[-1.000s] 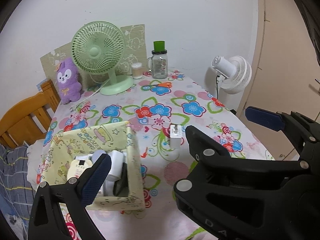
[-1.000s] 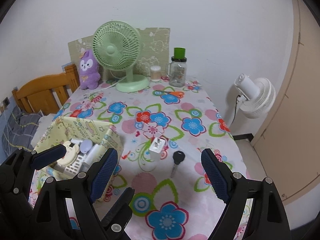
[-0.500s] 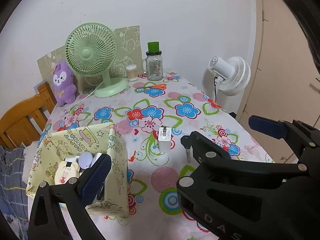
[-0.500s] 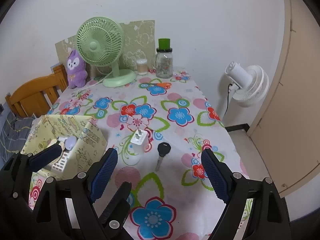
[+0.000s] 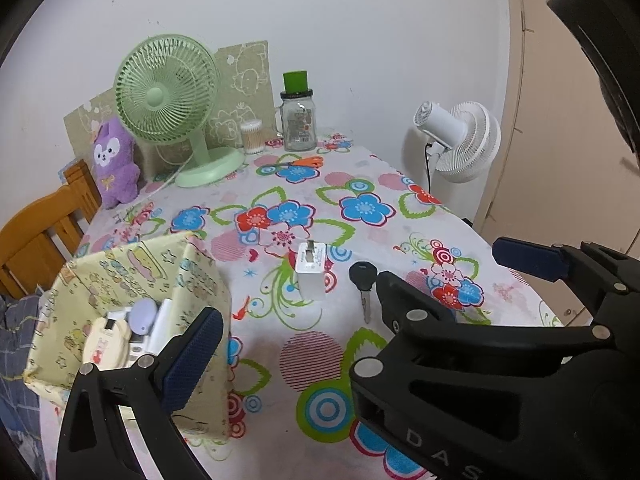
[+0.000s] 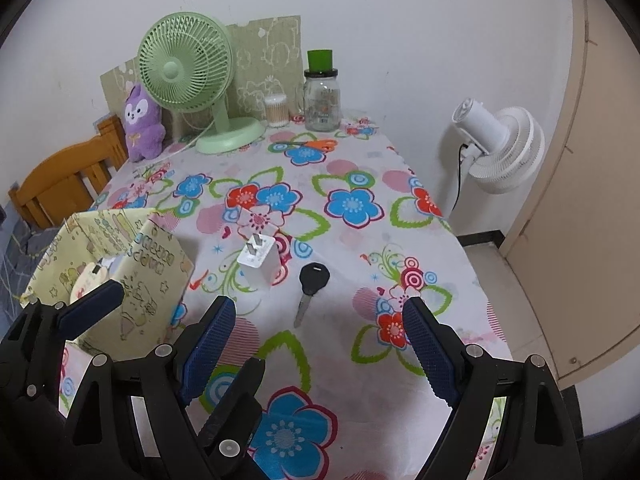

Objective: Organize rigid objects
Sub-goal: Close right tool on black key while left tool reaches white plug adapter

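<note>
- As seen from the left wrist view, the left gripper is being held wide open above the near table edge, nothing being gripped between its blue pads.
- The white charger is being shown lying on the flowered tablecloth, the black key just beside it on the right; neither is being touched.
- The yellow fabric box is being shown left of the charger, several small items already being held inside it.
- From the right wrist view, the right gripper is likewise being held fully open and empty, its jaws being aimed roughly at the key.
- The charger is being shown between the box and the key, prongs facing up.
- Risk noted: the thin, flat key is likely being offered little edge for the pads, so a slip or a skid across the cloth is being judged possible.
- Risk noted: the cloth is being judged liable to bunch if the pads are dragged.
- Risk noted: the soft box wall is being judged liable to fold if it is nudged during a drop.
</note>
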`<state>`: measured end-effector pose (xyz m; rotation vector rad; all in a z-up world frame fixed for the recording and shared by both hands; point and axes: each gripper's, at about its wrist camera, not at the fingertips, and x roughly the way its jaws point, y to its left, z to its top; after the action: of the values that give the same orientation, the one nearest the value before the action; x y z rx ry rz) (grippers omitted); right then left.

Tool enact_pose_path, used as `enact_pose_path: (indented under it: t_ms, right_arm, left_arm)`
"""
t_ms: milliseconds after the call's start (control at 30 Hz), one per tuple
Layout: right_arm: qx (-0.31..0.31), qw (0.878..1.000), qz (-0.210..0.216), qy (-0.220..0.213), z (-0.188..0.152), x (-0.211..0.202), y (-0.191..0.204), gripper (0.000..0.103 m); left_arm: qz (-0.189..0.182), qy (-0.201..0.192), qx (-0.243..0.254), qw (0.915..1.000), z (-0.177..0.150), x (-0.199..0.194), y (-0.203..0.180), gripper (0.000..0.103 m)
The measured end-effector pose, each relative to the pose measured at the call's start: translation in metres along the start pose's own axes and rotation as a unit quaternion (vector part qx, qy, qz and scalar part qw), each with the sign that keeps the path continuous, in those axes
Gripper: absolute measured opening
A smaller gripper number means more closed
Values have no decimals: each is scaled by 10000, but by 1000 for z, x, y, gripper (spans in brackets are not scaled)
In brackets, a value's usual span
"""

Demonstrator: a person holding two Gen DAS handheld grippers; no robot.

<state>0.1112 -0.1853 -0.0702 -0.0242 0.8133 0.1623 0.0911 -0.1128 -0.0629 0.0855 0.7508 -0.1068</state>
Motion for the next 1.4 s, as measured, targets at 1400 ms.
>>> enact_pose_path:
  t_ms: [1400]
  right_arm:
    - [-381,9967,235,679,7,129,-17,71]
  left_arm:
    - [298,768,-834,9931,-10,116,12,81]
